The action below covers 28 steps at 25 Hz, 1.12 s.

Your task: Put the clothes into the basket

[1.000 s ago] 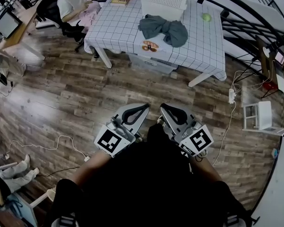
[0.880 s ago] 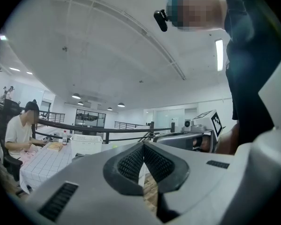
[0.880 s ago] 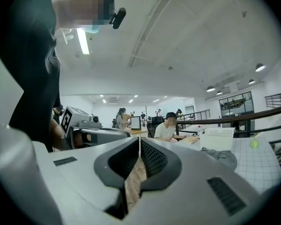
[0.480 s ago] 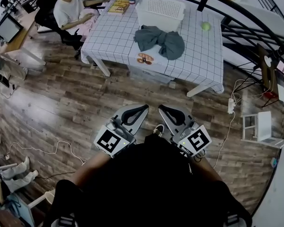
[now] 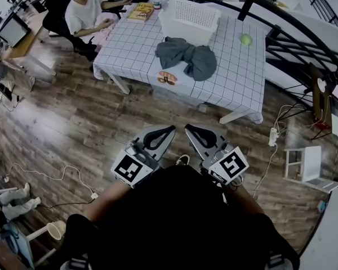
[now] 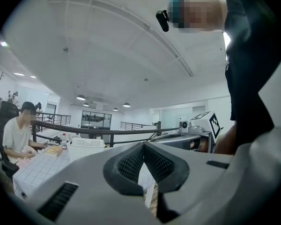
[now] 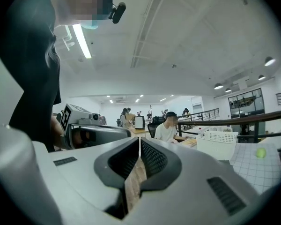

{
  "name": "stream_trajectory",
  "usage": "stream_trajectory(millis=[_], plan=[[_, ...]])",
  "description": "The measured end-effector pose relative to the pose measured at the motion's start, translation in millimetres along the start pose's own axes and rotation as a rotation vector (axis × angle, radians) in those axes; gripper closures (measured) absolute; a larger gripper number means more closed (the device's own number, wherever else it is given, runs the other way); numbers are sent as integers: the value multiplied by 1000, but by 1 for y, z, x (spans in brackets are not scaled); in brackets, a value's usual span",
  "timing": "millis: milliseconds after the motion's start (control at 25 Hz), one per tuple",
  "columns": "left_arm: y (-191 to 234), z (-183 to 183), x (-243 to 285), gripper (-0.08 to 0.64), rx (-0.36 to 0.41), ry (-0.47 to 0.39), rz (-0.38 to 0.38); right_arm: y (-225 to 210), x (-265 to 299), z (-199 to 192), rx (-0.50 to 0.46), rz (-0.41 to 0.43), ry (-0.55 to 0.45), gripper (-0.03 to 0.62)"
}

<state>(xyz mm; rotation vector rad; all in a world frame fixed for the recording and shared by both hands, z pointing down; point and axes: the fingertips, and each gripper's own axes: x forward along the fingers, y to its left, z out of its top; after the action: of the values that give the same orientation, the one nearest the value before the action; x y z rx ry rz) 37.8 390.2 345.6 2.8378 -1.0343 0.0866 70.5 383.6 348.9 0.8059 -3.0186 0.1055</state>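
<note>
Left gripper: the grey left gripper [image 5: 170, 129] is held low in front of the person, jaws closed tip to tip, nothing between them; it points towards the counter.
Right gripper: the grey right gripper [image 5: 190, 129] sits just beside it, jaws pressed together and empty too.
Clothes: the crumpled dark grey-green clothes [image 5: 186, 54] lie on the counter, outside the basket, just in front of it on the near side.
Basket: the white perforated plastic basket [image 5: 190, 18] stands at the far side of the counter.
Counter: the counter with the white grid-pattern cloth [image 5: 132, 44] stands well apart from both grippers; the cloth hangs over its near edge.
Writing: the yellow book [image 5: 142, 12] at the far left corner has cover print too small to read; the marker cubes show only black-and-white square patterns.
Also on top: a small green ball [image 5: 245, 39] lies near the right edge.
Open room: bare wood-plank floor [image 5: 73, 122] stretches between grippers and counter.
Edges: a black railing [image 5: 293, 21] runs behind and to the right; a seated person in a white top [image 5: 84, 13] is at the left end; a white cable [image 5: 56, 176] trails across the floor at left.
</note>
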Motion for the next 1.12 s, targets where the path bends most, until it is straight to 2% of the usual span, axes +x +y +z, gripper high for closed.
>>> stream_trajectory(millis=[200, 440, 600, 880, 1120], plan=[[6, -3, 16, 557, 1, 9, 30, -17, 0, -1, 0, 24, -1, 570], [19, -7, 38, 557, -3, 20, 31, -41, 9, -9, 26, 20, 26, 571], [34, -8, 54, 557, -8, 17, 10, -56, 18, -13, 56, 10, 38, 570], [73, -7, 71, 557, -9, 17, -28, -85, 47, -18, 48, -22, 54, 571], [116, 0, 87, 557, -3, 17, -76, -113, 83, -7, 32, -54, 56, 571]])
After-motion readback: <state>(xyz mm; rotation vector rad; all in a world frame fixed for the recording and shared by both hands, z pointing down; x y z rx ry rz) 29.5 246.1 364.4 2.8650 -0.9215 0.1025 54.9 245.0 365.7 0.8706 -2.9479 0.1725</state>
